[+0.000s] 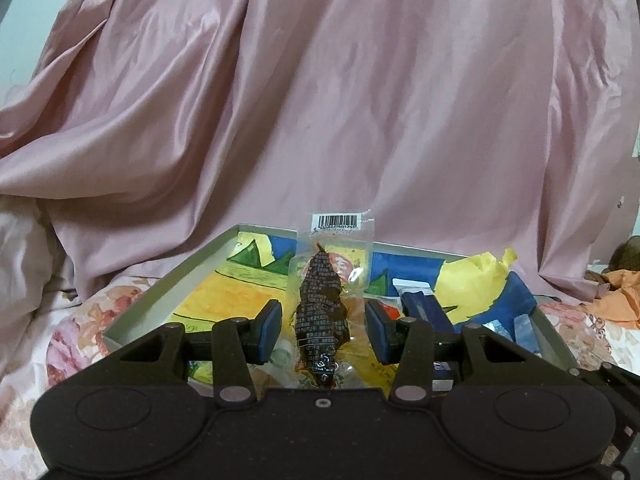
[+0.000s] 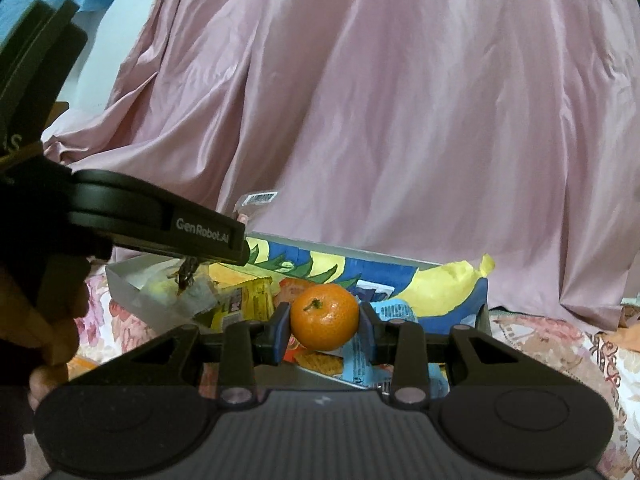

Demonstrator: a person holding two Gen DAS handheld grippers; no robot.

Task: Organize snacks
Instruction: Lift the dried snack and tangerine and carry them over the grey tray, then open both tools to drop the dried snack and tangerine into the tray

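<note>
Now the right gripper (image 2: 325,326) is squeezing a tangerine (image 2: 325,317) over the box (image 2: 400,258), hiding snacks beneath. Toward ten o'clock, the left gripper (image 1: 323,332) is hovering over the box's near edge, a clear packet (image 1: 326,304) standing between its pads, but I can't tell whether they're touching it.

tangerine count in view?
1. The tangerine is gripped in the right claw, above the box. Others may be hidden under the packets in it.
</note>
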